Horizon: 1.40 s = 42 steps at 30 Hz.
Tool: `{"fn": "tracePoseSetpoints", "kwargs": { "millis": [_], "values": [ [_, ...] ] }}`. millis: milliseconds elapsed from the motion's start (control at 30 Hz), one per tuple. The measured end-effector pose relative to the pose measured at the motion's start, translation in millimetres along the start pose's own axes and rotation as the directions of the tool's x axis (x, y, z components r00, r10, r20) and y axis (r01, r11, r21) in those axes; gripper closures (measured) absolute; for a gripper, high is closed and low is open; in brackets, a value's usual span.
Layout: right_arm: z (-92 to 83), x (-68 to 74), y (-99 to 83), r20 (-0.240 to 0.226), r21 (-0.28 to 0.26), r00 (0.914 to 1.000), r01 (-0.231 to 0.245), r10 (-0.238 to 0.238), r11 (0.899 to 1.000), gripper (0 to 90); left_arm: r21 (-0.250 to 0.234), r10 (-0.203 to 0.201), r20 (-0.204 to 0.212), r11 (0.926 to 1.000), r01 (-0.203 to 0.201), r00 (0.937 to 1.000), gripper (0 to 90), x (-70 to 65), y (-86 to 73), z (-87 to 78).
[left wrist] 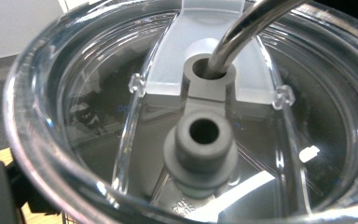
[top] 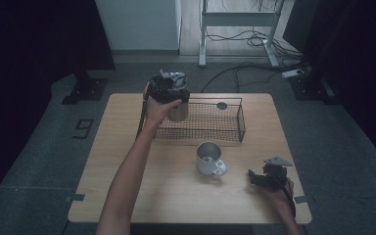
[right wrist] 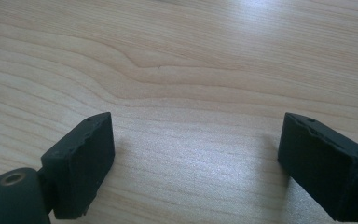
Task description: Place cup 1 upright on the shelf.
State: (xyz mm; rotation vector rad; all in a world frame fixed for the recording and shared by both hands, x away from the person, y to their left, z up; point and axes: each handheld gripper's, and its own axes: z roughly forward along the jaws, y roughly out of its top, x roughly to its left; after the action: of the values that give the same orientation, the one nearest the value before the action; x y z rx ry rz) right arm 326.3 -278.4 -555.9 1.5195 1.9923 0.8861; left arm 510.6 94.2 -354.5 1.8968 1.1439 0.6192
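We count two grippers, two cups and one wire basket on one wooden table [top: 127, 196]. The left gripper [top: 169, 93] is raised over the near left corner of the wire basket [top: 225, 128], which sits at the far side of the table. Under it hangs a tumbler [top: 177, 111], metal-sided in the high view; in the left gripper view we look straight down on its clear lid [left wrist: 98, 116], with one metal straw [left wrist: 242, 32] entering one of two grey ports. The jaws themselves are hidden behind the lid, so the grip is probably on the tumbler's rim, though we cannot tell how the jaws sit.

The right gripper [top: 267, 177] rests low at the near right of the table. In the right gripper view its two black jaws stand apart with only bare wood between them, holding nothing.

One steel mug [top: 209, 158] stands upright on the table, just in front of the basket, between the two grippers. One small dark disc [top: 222, 105] lies at the far side of the basket.
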Motion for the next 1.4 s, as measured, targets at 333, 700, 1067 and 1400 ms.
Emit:
{"fn": "tracePoseSetpoints", "kwargs": {
  "millis": [333,700,1067,1400],
  "values": [
    [-0.1,0.3,-0.1,0.002,-0.001,1.0000,0.002,-0.002,1.000,10.9,0.015,-0.004,-0.012,0.9999,0.004,0.9999,4.1,-0.3,-4.9,13.4],
    [-0.1,0.1,-0.1,0.000,-0.002,1.0000,0.002,-0.002,1.000,11.1,0.038,-0.018,-0.004,0.9991,0.018,0.9998,4.1,0.4,-16.4,29.8],
    [-0.1,0.3,-0.1,0.001,-0.001,1.0000,0.002,-0.002,1.000,11.1,0.063,-0.039,-0.017,0.9972,0.040,0.9991,4.1,4.5,-26.0,41.7],
    [-0.1,0.4,-0.1,0.003,-0.002,1.0000,0.002,-0.002,1.000,11.4,0.076,-0.040,-0.006,0.9963,0.041,0.9992,4.1,5.4,-34.5,50.0]
  ]
}}
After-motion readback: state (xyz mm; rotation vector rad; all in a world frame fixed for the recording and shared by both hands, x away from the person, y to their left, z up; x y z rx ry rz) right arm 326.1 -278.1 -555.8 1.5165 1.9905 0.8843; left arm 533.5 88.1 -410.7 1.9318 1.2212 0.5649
